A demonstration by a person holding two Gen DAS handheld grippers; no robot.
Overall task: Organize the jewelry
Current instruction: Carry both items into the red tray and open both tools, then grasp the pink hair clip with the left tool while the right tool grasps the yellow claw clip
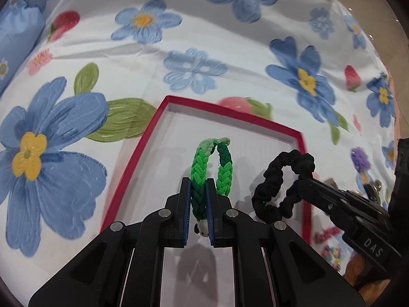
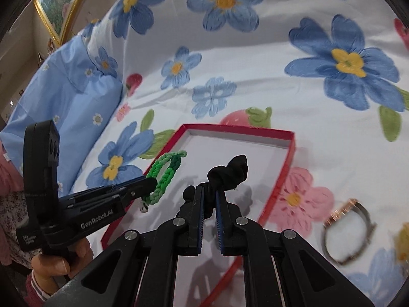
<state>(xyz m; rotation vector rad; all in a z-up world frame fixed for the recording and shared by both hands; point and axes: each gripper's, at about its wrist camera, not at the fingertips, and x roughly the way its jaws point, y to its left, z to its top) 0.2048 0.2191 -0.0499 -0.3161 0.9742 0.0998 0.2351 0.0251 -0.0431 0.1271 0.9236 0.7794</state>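
Observation:
A shallow red-rimmed box (image 1: pixel 153 125) with a white floor lies on the flowered bedsheet; it also shows in the right wrist view (image 2: pixel 287 168). My left gripper (image 1: pixel 197 186) is shut on a green braided hair tie (image 1: pixel 204 163) and holds it upright above the box floor; the tie also shows in the right wrist view (image 2: pixel 163 174). My right gripper (image 2: pixel 209 192) is shut on a black scrunchie (image 2: pixel 227 171), held above the box. In the left wrist view the scrunchie (image 1: pixel 273 179) hangs over the box's right side.
A rose-gold wristwatch (image 2: pixel 350 232) lies on the sheet right of the box. A purple-tufted item (image 1: pixel 359 158) and small colourful pieces (image 1: pixel 329 250) lie beyond the box's right edge. A blue pillow (image 2: pixel 64 94) is at far left.

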